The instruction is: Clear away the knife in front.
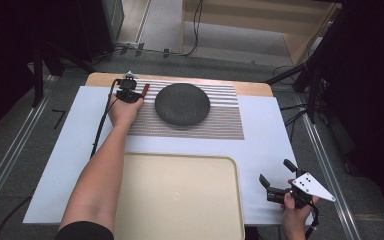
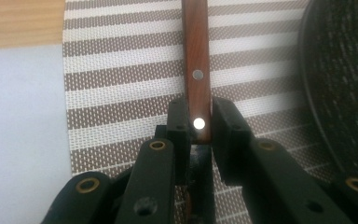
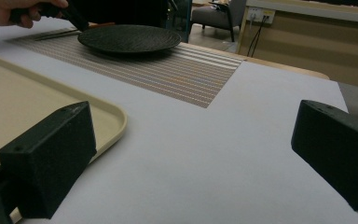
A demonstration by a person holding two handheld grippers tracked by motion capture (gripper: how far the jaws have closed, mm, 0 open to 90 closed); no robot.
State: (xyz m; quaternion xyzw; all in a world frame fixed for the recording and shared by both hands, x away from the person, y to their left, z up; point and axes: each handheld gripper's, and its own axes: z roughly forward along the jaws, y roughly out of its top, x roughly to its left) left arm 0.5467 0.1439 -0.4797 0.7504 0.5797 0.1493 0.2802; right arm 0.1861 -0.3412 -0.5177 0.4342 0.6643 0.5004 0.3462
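A reddish-brown wooden utensil handle [image 2: 196, 56] with two metal rivets lies on the striped placemat [image 2: 121, 79], left of a dark round plate [image 1: 182, 104]. My left gripper [image 2: 199, 126] is shut on the near end of this handle [image 1: 145, 90], one pad on each side. The utensil's far end runs out of the left gripper view. In the high view the left gripper [image 1: 128, 93] is at the mat's far left corner. My right gripper [image 1: 275, 171] is held low over the white table cover at the near right, jaws wide open with nothing between them [image 3: 191, 154].
A large beige tray [image 1: 180, 200] lies at the table's near middle, its corner [image 3: 107, 116] just left of my right gripper. The plate [image 3: 128, 38] sits mid-mat. Bare white cover [image 1: 265, 140] lies between mat, tray and right edge. Cables and dark stands surround the table.
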